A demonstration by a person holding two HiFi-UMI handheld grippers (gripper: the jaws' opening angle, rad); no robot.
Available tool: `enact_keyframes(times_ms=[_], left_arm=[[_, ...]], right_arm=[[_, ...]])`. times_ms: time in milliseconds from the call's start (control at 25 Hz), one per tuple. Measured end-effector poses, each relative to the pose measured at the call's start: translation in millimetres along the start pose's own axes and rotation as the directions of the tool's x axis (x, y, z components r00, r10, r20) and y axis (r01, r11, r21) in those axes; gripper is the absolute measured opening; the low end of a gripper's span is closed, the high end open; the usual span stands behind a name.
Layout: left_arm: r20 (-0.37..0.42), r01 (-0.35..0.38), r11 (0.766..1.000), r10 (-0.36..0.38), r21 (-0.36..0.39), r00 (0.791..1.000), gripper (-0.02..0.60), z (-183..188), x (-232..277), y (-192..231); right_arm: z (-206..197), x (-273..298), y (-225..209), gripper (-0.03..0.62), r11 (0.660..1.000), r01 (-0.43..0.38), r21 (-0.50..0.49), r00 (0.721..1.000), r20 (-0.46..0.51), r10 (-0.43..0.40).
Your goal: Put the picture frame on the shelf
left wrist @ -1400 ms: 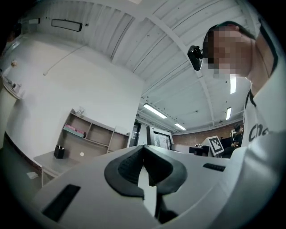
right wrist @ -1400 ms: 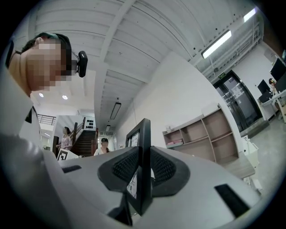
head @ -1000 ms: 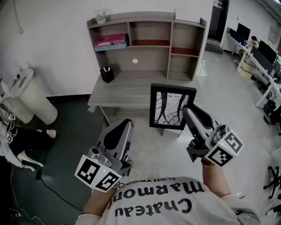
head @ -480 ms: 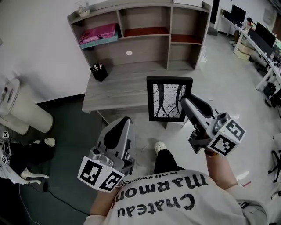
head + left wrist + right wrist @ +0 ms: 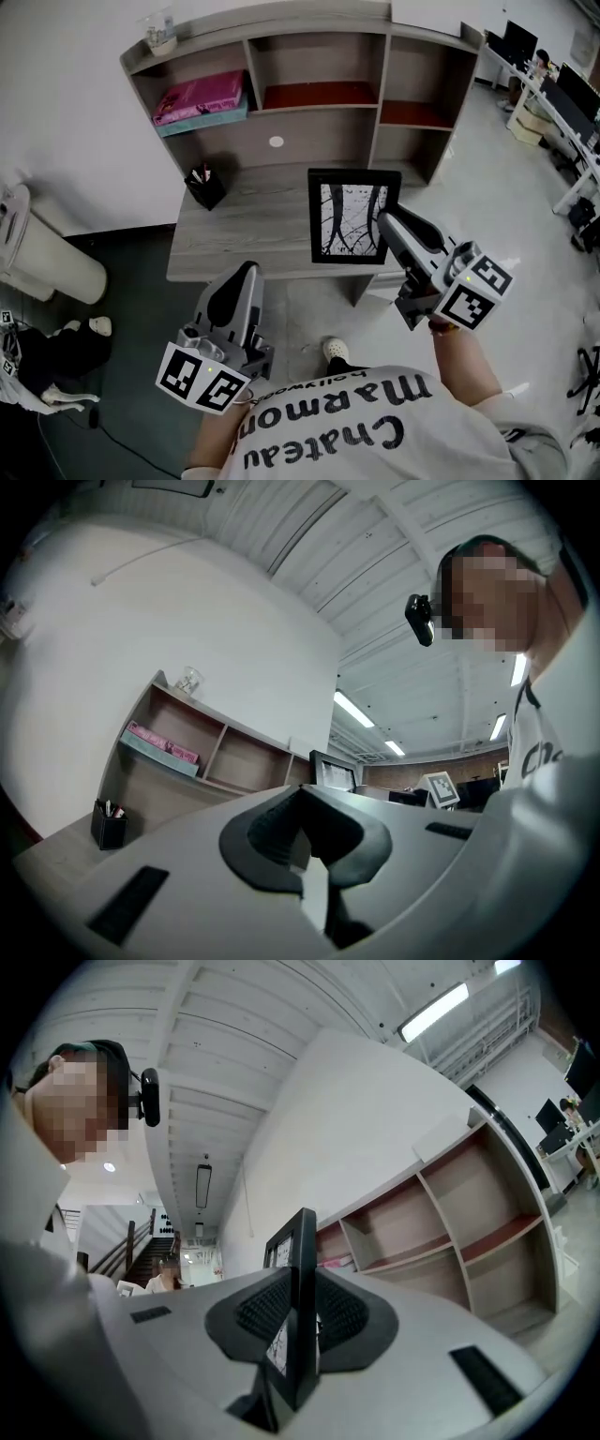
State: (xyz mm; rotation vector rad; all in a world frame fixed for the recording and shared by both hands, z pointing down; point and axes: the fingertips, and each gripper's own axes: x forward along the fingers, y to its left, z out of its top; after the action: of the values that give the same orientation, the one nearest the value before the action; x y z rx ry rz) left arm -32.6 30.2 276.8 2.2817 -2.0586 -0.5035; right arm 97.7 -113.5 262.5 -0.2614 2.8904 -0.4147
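My right claw [image 5: 386,223] is clamped on the right edge of the frame [image 5: 349,217]. The right claw view shows both pads [image 5: 262,1312] pressed against that thin edge. The frame hangs upright in the air, print facing me, in front of the shelf [image 5: 319,131] and apparently above the front of the counter [image 5: 234,234]. It is not yet set down. My left claw [image 5: 242,281] is empty with its jaws together, low by the counter's front edge. I'd aim for the middle bay, since the left one holds a book [image 5: 199,97]. I'd carry the frame in level, under the top board and clear of the dividers. A one-sided grip will likely let it swing, so I'd move slowly and bring the left claw up to steady the free edge. I'd touch the bottom edge down first, lean the frame against the back panel, and loosen only once it stands.
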Motion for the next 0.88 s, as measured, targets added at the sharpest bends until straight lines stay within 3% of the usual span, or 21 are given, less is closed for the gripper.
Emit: enact_keyframes(times_ms=[480,880], left_arm=[[-0.008,-0.048,0.999,0.049,0.015,0.999,0.015,-4.8,100.7,72.6],[-0.076,0.001,1.0,0.0,0.02,0.997,0.015,-30.1,127.7,76.9]], right_arm=[[15.3,98.5,-98.7,0.086,0.997,-0.068,0.038,0.997,-0.017,0.069],[8.9,108.1,-119.0,0.085,0.997,-0.054,0.055,0.998,-0.015,0.055]])
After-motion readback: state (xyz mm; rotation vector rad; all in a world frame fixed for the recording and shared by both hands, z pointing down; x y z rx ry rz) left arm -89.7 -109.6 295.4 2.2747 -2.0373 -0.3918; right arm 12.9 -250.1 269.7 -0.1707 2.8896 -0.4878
